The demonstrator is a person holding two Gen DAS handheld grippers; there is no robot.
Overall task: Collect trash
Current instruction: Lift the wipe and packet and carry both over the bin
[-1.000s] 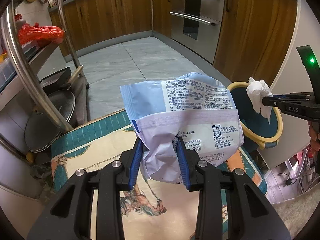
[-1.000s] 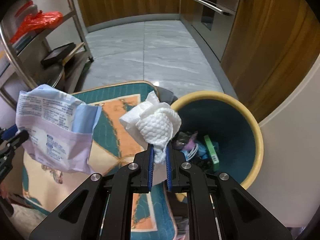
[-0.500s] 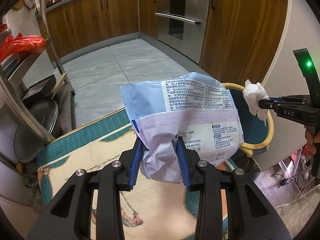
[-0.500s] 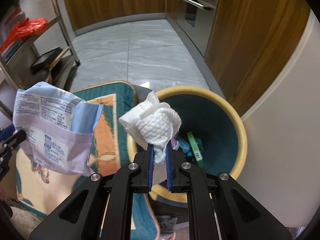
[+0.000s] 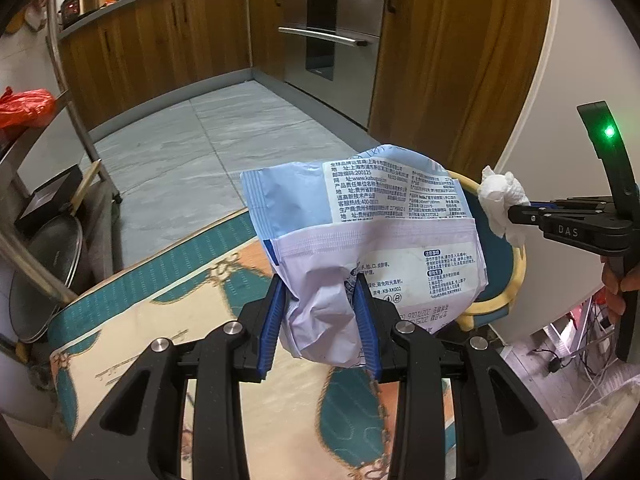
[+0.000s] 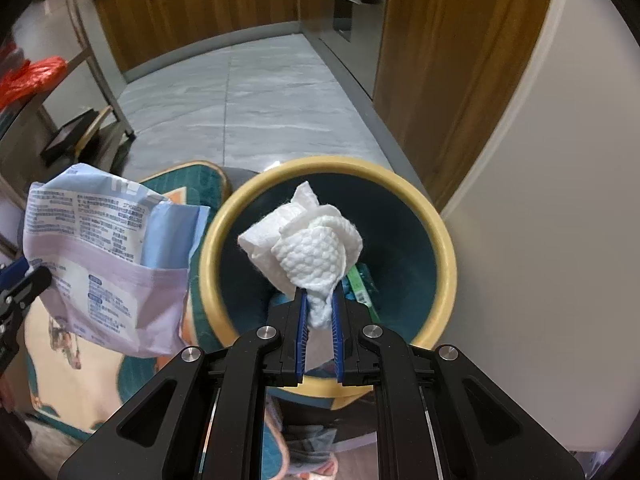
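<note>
My left gripper (image 5: 320,292) is shut on an empty blue and lilac wet-wipe packet (image 5: 360,232), held up above the patterned rug (image 5: 168,320). My right gripper (image 6: 320,300) is shut on a crumpled white tissue (image 6: 308,240), which hangs over the open mouth of the round bin with a yellow rim (image 6: 440,240) and teal inside. In the left wrist view the tissue (image 5: 500,200) and the right gripper (image 5: 516,212) sit at the right, over the bin's rim (image 5: 516,276). The packet (image 6: 104,256) hangs left of the bin in the right wrist view. Some trash lies in the bin.
A teal and orange rug (image 6: 60,360) lies under both grippers. A metal rack (image 5: 72,128) with a pan lid (image 5: 44,264) and a red bag (image 5: 24,104) stands at the left. Wooden cabinets (image 5: 168,40), an oven (image 5: 328,20) and a white wall (image 6: 540,240) border the grey tiled floor (image 5: 208,144).
Both grippers have moved right toward the bin, each still holding its item. The tissue went from beside the bin's rim to above its opening.
</note>
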